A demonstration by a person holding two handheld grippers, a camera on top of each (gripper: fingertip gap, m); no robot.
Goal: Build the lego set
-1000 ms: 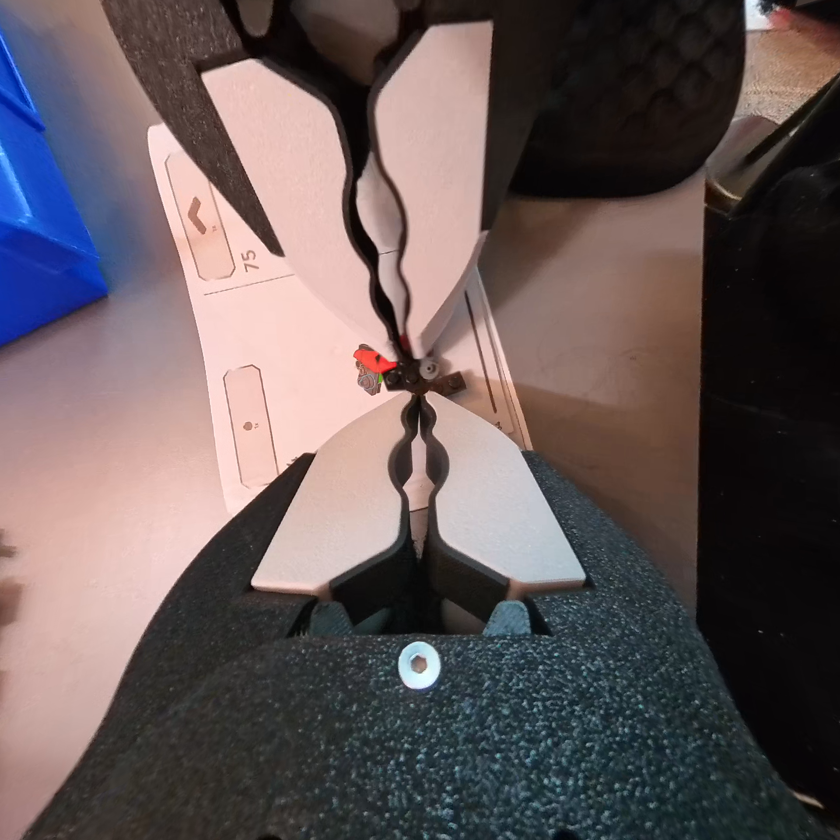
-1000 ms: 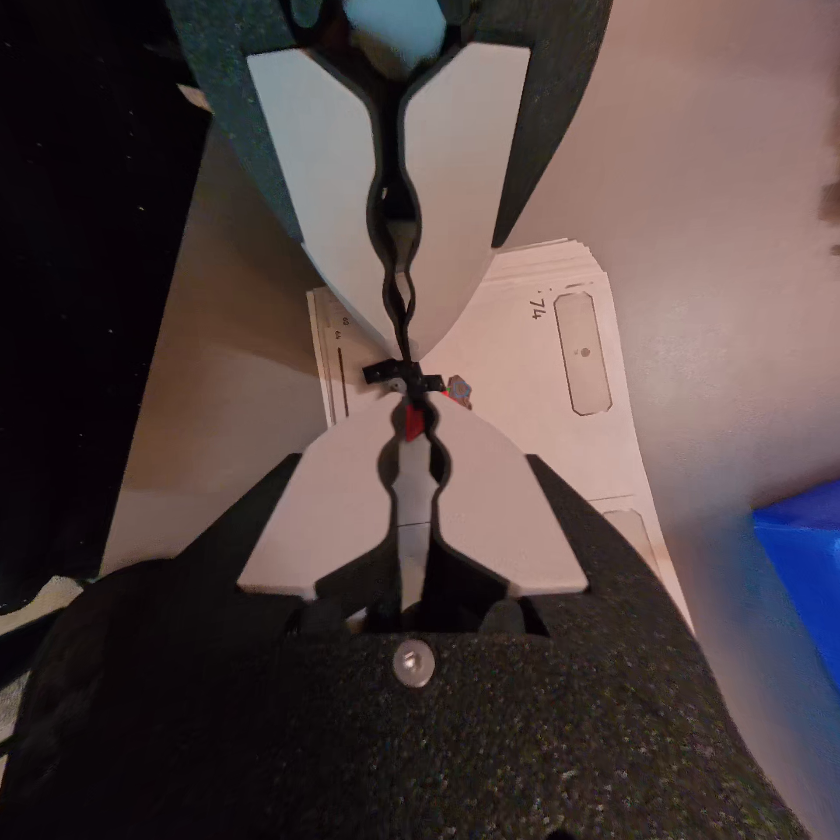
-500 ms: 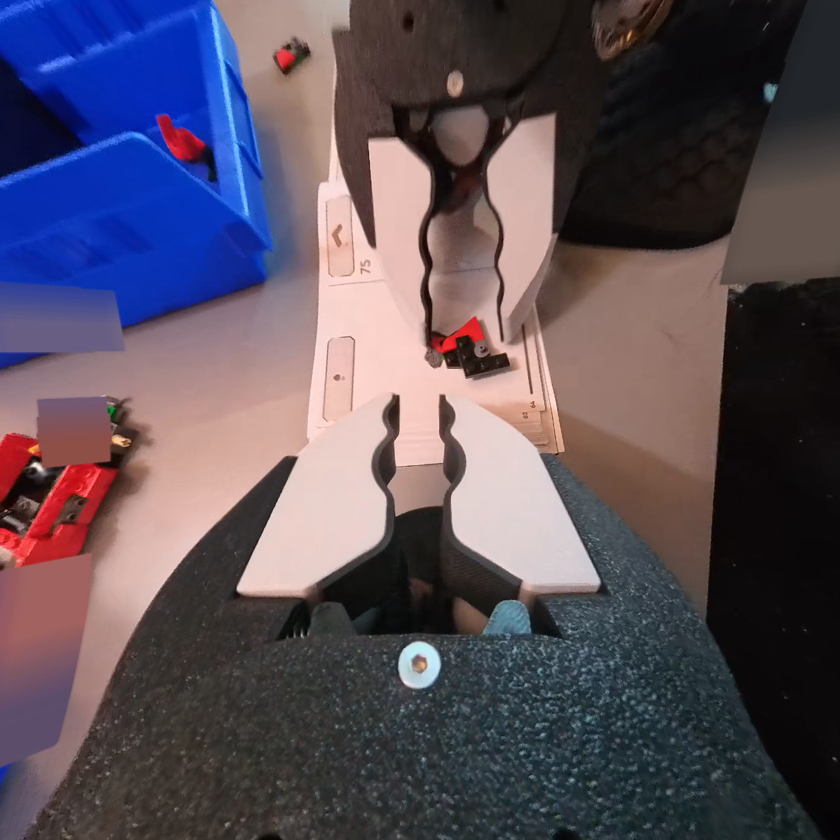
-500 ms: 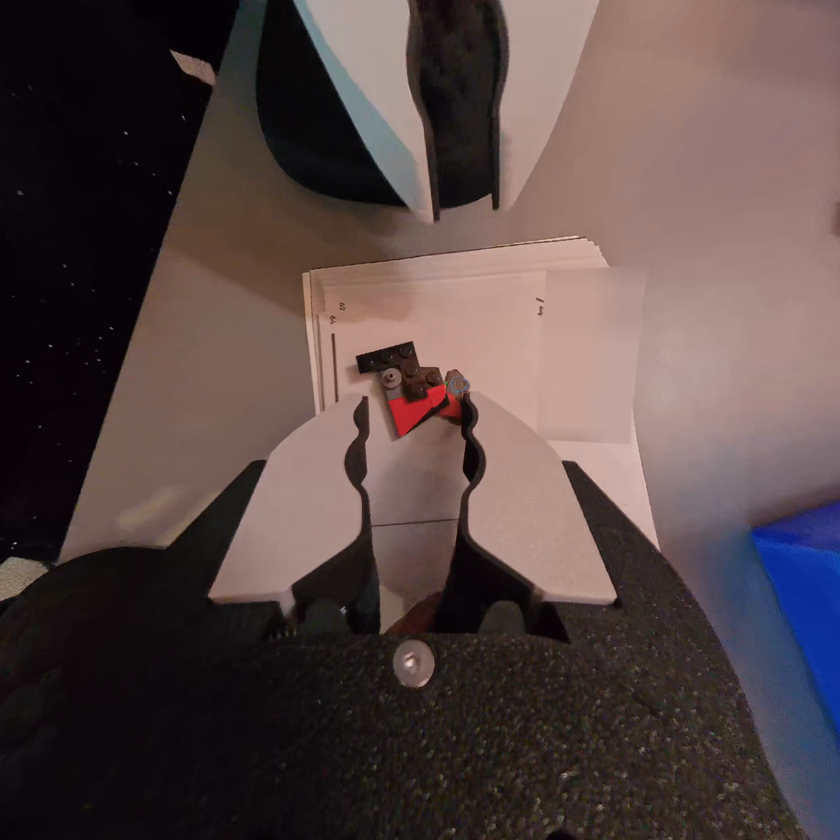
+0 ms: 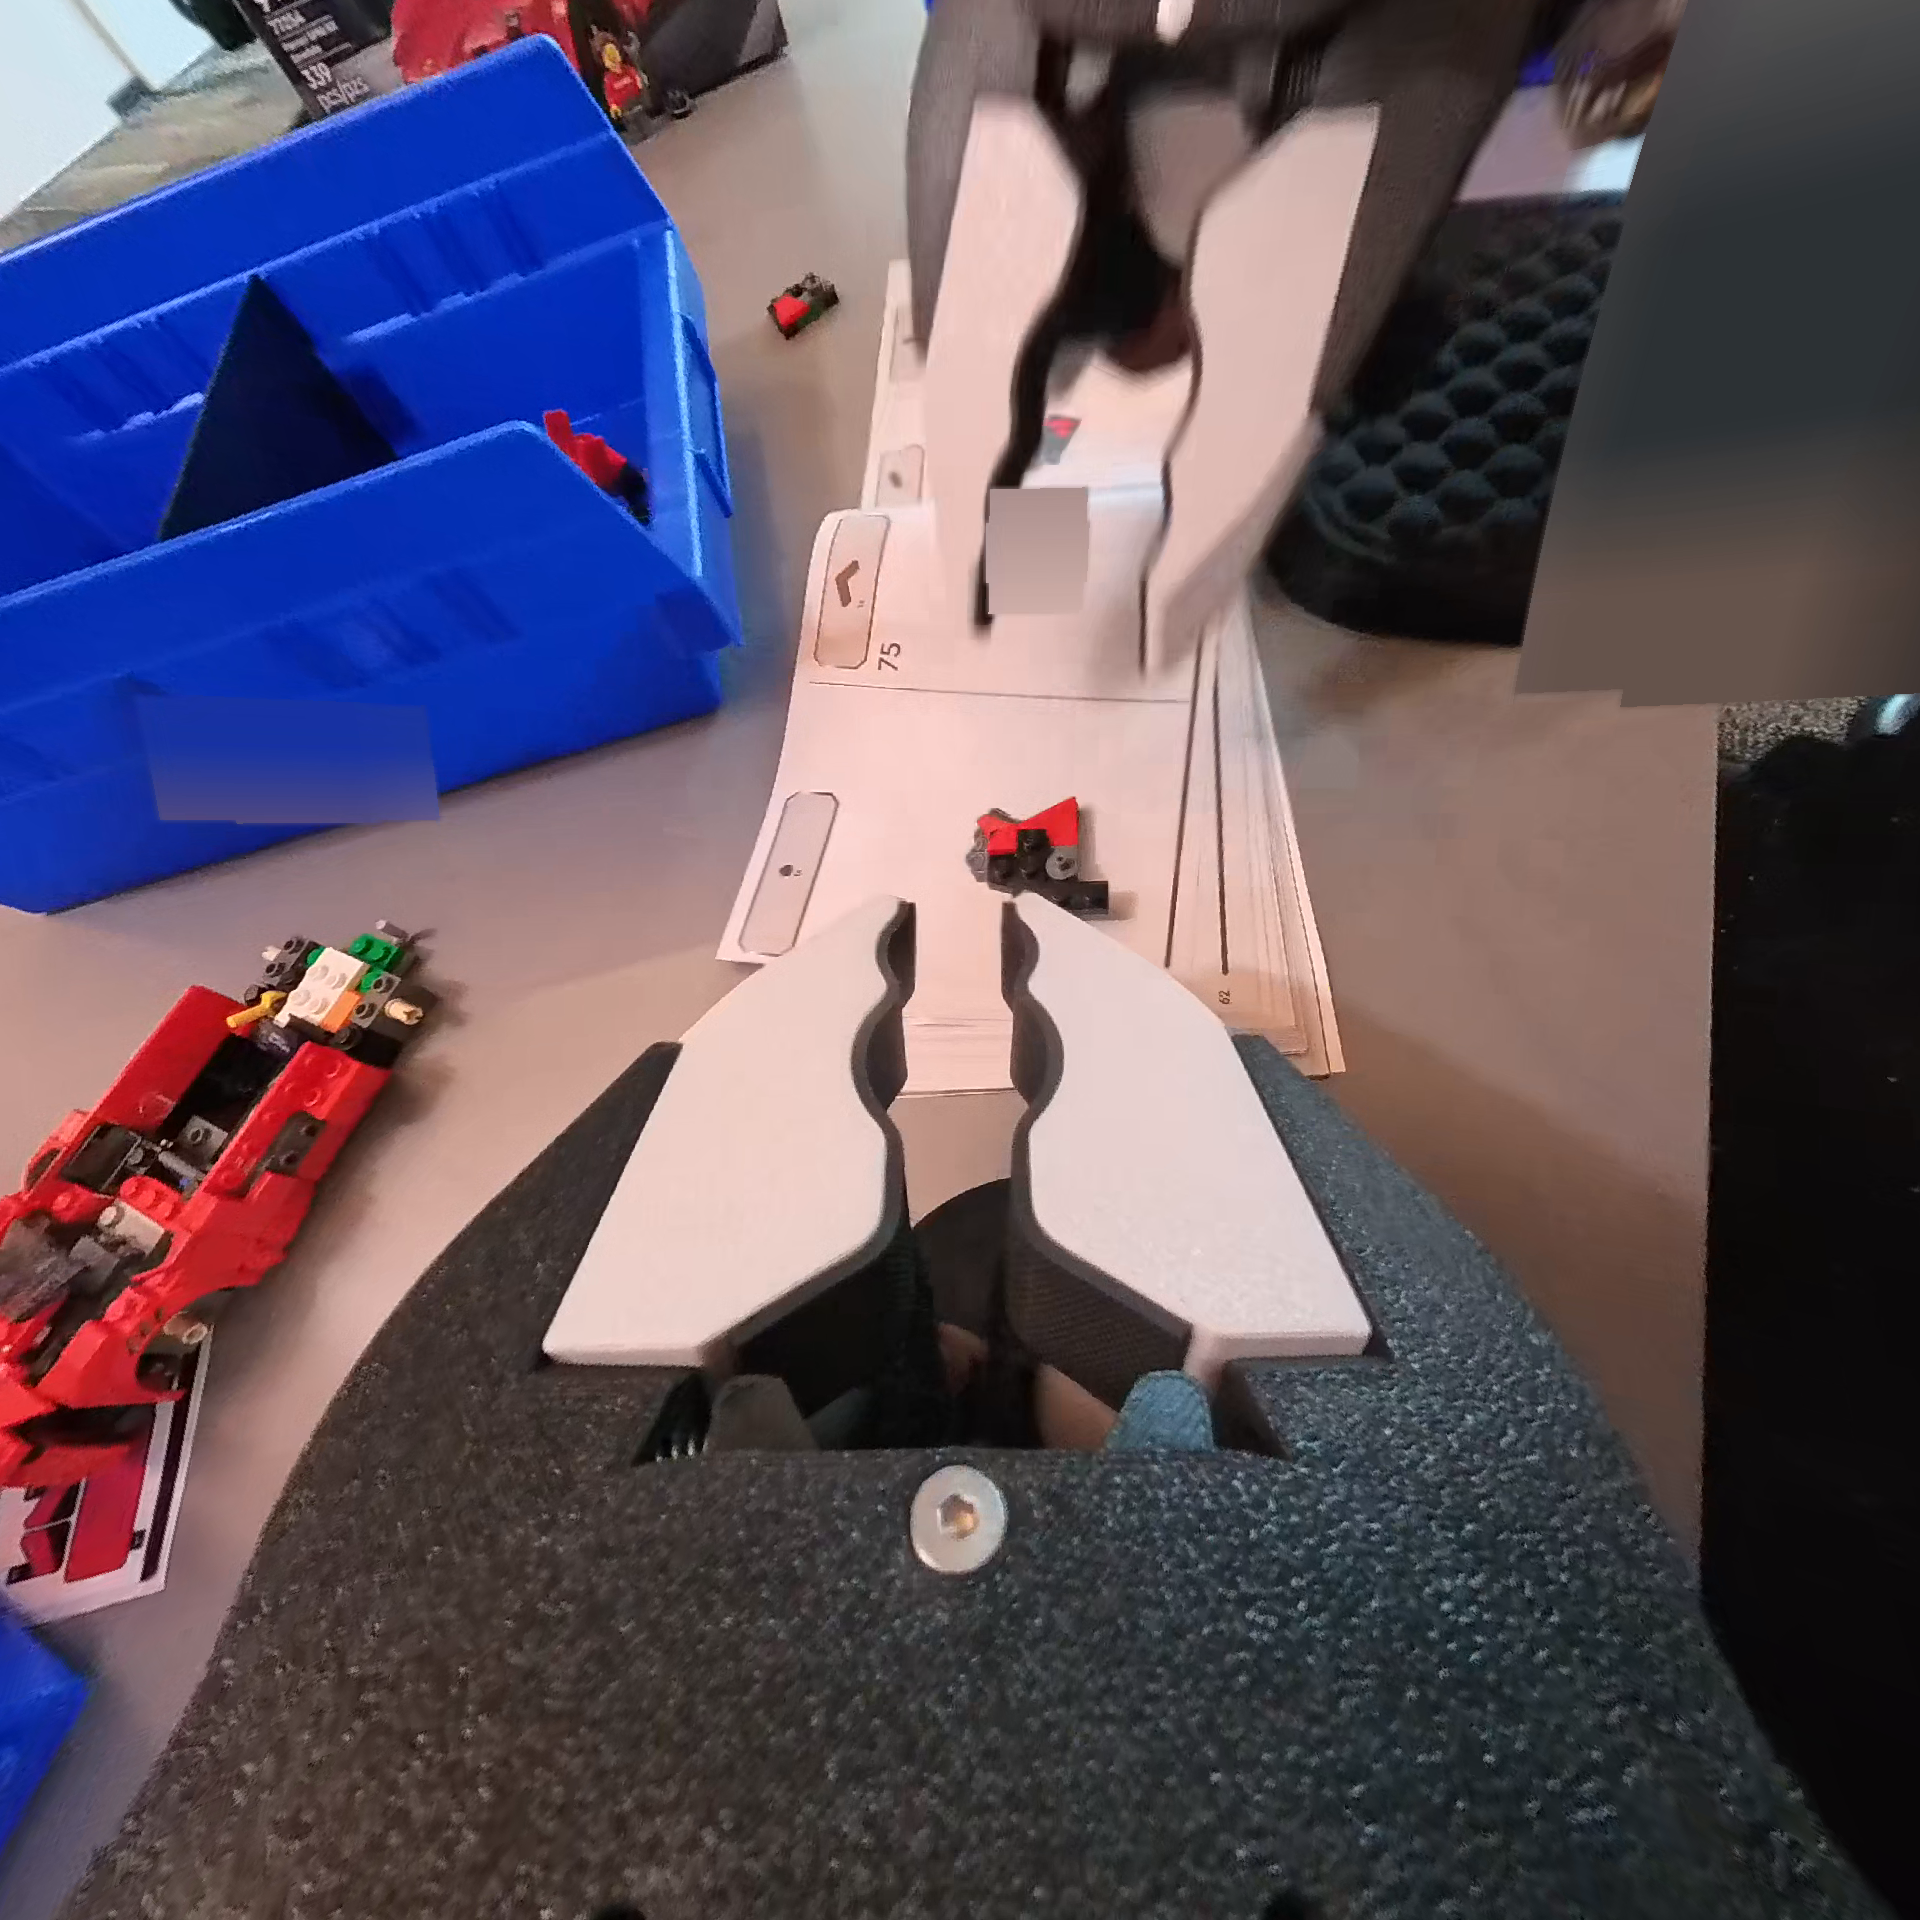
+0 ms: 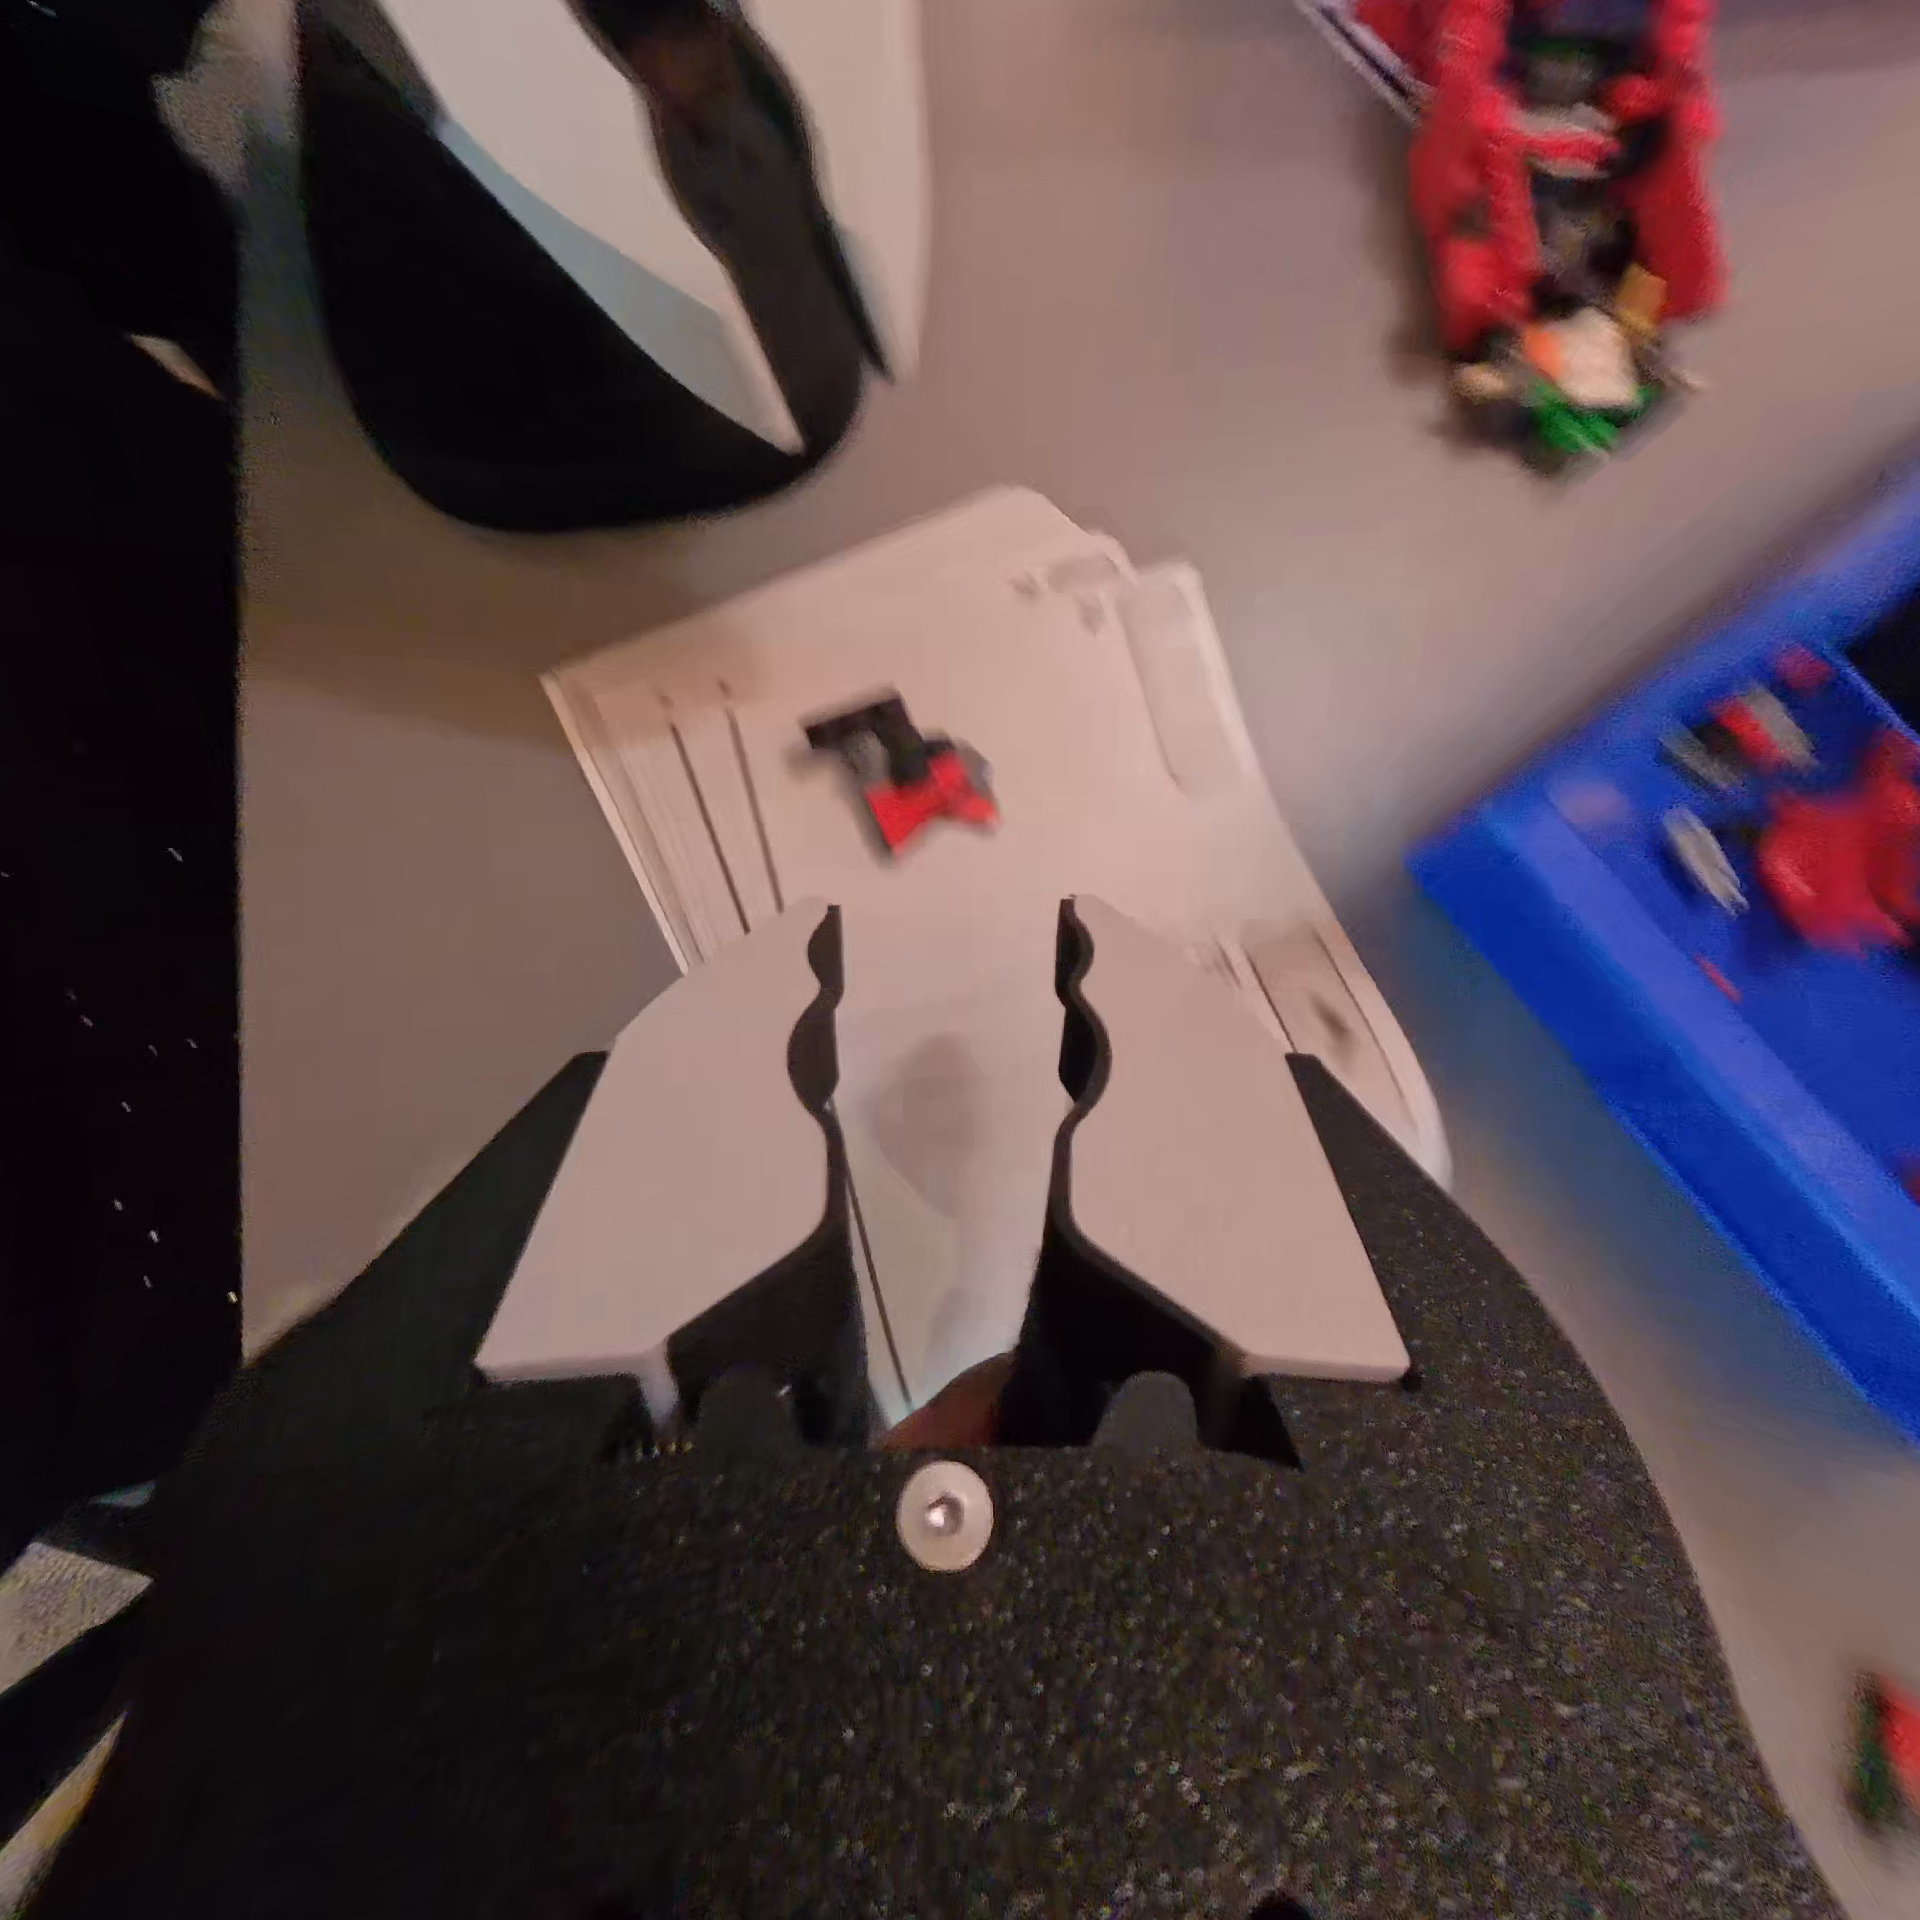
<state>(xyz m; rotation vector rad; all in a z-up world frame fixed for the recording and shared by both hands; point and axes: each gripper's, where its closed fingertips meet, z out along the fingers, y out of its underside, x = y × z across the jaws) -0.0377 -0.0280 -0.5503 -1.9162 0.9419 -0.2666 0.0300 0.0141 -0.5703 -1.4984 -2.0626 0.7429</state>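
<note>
Blurring hides detail on the small red-black assembly (image 6: 902, 774).

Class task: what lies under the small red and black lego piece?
The small red and black lego piece rests on the open instruction booklet. The print directly beneath it is covered.

**Grey tabletop and its load**

A smooth grey table (image 5: 520, 914) carries everything. An open instruction booklet (image 5: 987, 748) lies at its middle, beside a blue divided bin (image 5: 395, 582). A partly built red car (image 5: 177, 1164) sits nearer the camera, with one end over a sticker sheet (image 5: 94, 1538). A small red and black piece (image 5: 802, 305) lies alone beyond the bin. A black honeycomb pad (image 5: 1455, 416) rests past the booklet.
</note>
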